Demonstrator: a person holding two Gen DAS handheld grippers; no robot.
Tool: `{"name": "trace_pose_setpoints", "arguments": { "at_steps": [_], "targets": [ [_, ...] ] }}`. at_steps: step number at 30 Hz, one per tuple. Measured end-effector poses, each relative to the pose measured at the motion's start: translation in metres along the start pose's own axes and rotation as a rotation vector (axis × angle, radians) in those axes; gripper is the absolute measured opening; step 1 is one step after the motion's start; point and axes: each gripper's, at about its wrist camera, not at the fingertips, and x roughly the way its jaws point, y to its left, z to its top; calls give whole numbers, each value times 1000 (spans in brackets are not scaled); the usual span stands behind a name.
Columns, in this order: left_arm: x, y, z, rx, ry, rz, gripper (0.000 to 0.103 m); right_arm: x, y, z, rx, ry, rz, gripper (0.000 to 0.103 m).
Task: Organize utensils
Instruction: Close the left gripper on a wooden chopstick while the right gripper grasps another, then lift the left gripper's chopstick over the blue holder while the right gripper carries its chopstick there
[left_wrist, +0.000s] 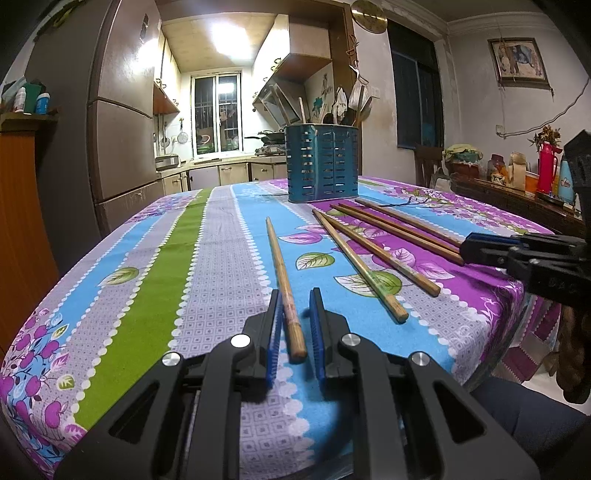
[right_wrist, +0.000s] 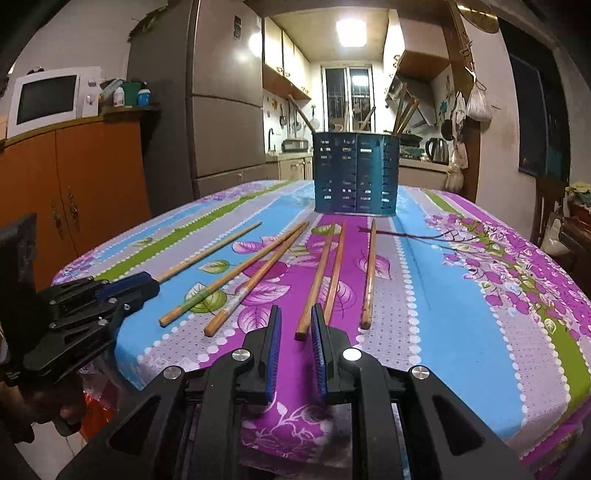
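Presently, left wrist: left gripper (left_wrist: 295, 314) narrowly parted, chopstick (left_wrist: 284, 284) between pads, seemingly unclamped; holder (left_wrist: 322, 162) far across table | right wrist: right gripper (right_wrist: 295, 325) narrowly parted astride another chopstick (right_wrist: 316, 280), empty | risk: stick rolls off the near table edge if nudged.

beyond the far edge of the flowered purple, blue and green tablecloth (right_wrist: 461, 295) i see a tall grey refrigerator (right_wrist: 225, 110). a white microwave (right_wrist: 48, 98) sits atop an orange wooden cabinet (right_wrist: 74, 192); a red thermos (left_wrist: 549, 166) stands on the dark side shelf (left_wrist: 517, 195).
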Motion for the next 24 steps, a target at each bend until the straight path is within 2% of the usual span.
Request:
{"name": "trace_pose_setpoints", "arguments": {
  "at_steps": [10, 24],
  "targets": [
    [0, -1, 0, 1, 2, -3, 13, 18, 1, 1, 15, 48, -46, 18],
    [0, -2, 0, 5, -9, 5, 13, 26, 2, -2, 29, -10, -72, 18]
  ]
}}
